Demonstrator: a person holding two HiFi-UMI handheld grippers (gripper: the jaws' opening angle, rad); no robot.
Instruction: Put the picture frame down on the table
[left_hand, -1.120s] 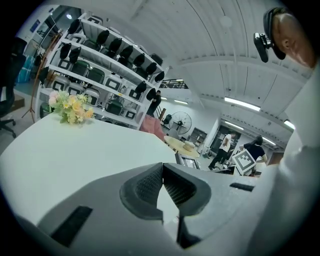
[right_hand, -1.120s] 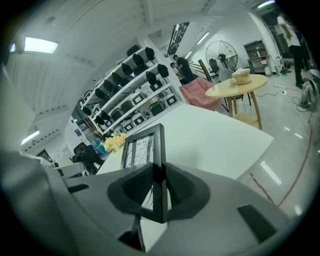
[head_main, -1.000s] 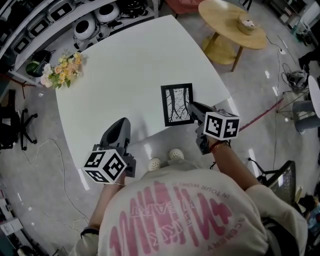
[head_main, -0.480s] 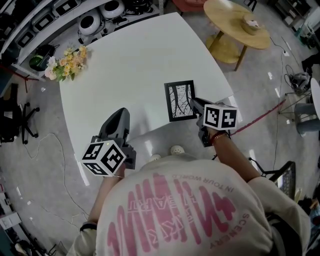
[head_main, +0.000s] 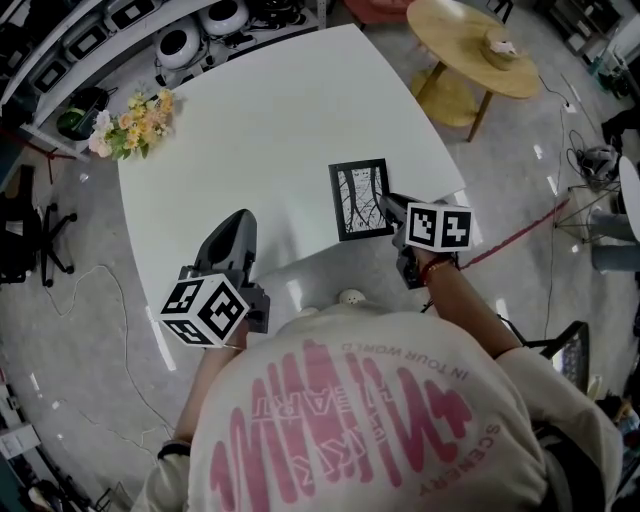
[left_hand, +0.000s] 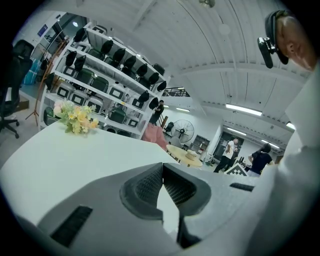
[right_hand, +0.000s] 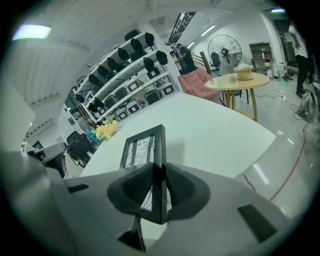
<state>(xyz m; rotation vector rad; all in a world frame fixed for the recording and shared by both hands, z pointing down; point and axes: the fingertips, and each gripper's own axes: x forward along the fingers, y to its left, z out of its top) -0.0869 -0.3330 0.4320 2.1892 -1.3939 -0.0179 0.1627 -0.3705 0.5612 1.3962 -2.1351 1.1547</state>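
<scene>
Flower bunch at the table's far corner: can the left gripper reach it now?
Probably yes. The left gripper is shut and empty, and only bare white table lies between it and the flower bunch. The bunch sits at the far edge, so the person may need to lean in.

Open across most of the white table (head_main: 270, 130), blocked only by flower bunch (head_main: 130, 125) at far-left corner, picture frame (head_main: 361, 199) near right edge.

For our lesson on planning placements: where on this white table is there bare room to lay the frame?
The table is bare across its middle, from the flowers at the far left corner to the picture frame. The near edge is crowded: left tongs, and right tongs gripping the frame.
</scene>
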